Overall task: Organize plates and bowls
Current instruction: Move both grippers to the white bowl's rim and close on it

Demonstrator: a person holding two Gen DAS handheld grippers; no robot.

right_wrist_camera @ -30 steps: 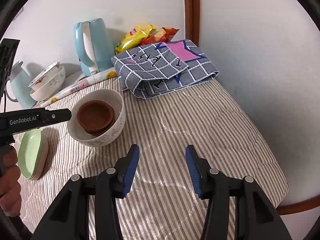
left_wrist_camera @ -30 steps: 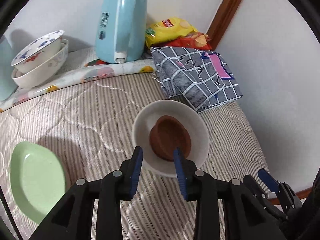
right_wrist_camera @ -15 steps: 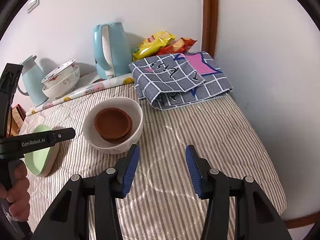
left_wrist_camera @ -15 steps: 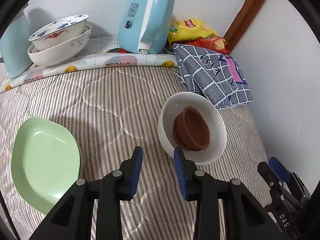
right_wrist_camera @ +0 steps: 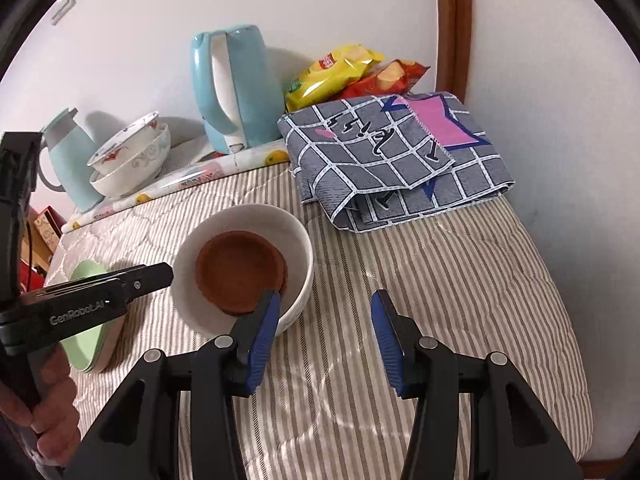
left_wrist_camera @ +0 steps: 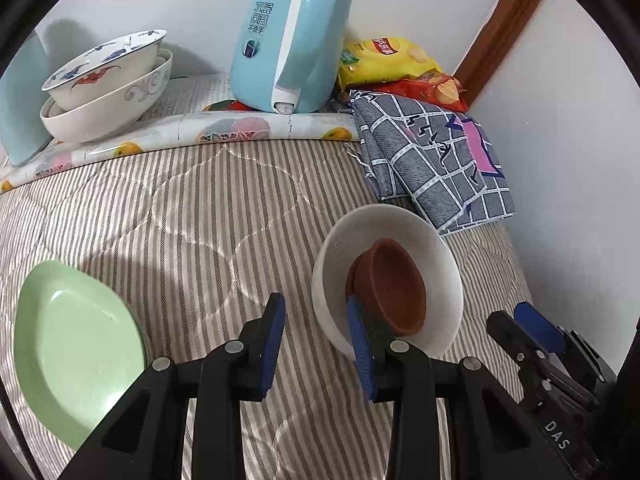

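White bowl [left_wrist_camera: 440,248] with nested brown dishes [left_wrist_camera: 394,284]

Blue kettle [left_wrist_camera: 292,36], chip bags [left_wrist_camera: 384,60], folded checked cloth [left_wrist_camera: 436,160], perhaps a blanket.

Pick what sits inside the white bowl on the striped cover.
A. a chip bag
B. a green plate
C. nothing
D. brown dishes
D: brown dishes are nested inside the white bowl, seen in both wrist views; the green plate lies apart on the cover and the chip bag is back by the wall.
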